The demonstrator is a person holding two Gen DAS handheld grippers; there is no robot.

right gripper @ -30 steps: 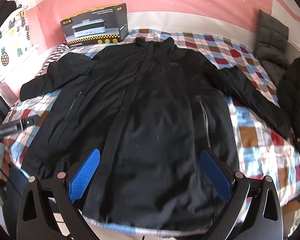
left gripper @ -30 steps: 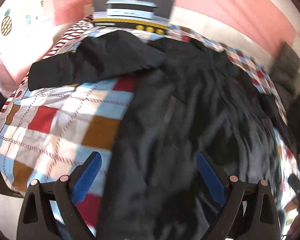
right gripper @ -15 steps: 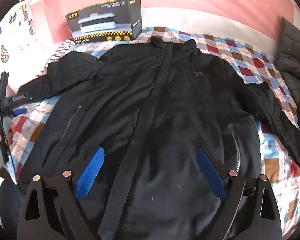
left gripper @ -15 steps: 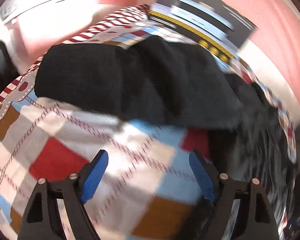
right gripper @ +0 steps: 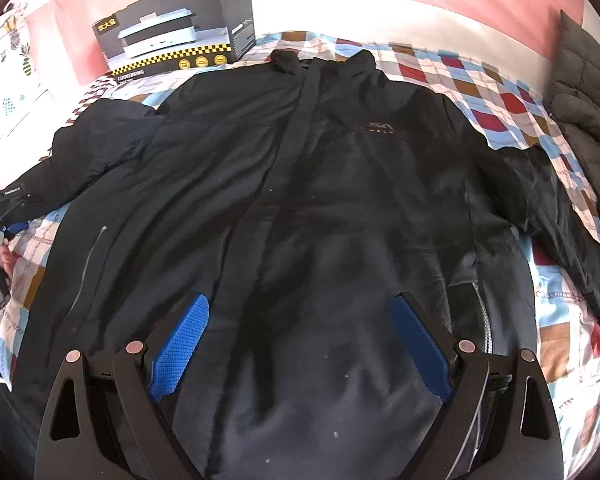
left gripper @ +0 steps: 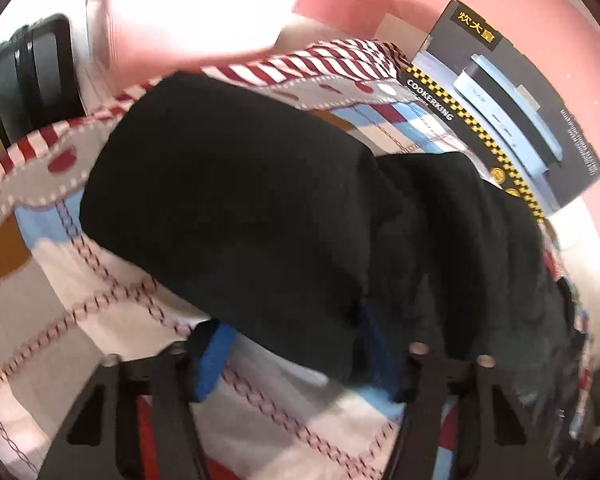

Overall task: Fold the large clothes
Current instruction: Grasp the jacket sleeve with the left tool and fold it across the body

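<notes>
A large black jacket point(right gripper: 320, 200) lies face up and spread flat on a plaid bedsheet point(right gripper: 480, 92), collar at the far end. Its left sleeve point(left gripper: 240, 200) stretches out to the side. My left gripper point(left gripper: 296, 344) is down at that sleeve's lower edge. Its jaws are closing with the cloth between the blue pads point(left gripper: 216, 356), and no firm pinch shows. In the right wrist view the same gripper point(right gripper: 8, 216) sits at the far left in a person's hand. My right gripper point(right gripper: 300, 320) hovers open over the jacket's lower front with nothing between its fingers.
A black appliance box point(right gripper: 180, 32) stands against the pink wall behind the collar. A grey quilted garment point(right gripper: 580, 92) lies at the bed's far right. A dark case point(left gripper: 32, 80) stands beyond the bed's left edge. The right sleeve point(right gripper: 560, 220) lies out over the sheet.
My left gripper swung left from the jacket's body to the sleeve, rolled, and narrowed its jaws around the cloth. The right gripper moved forward and lower over the jacket, still open.
</notes>
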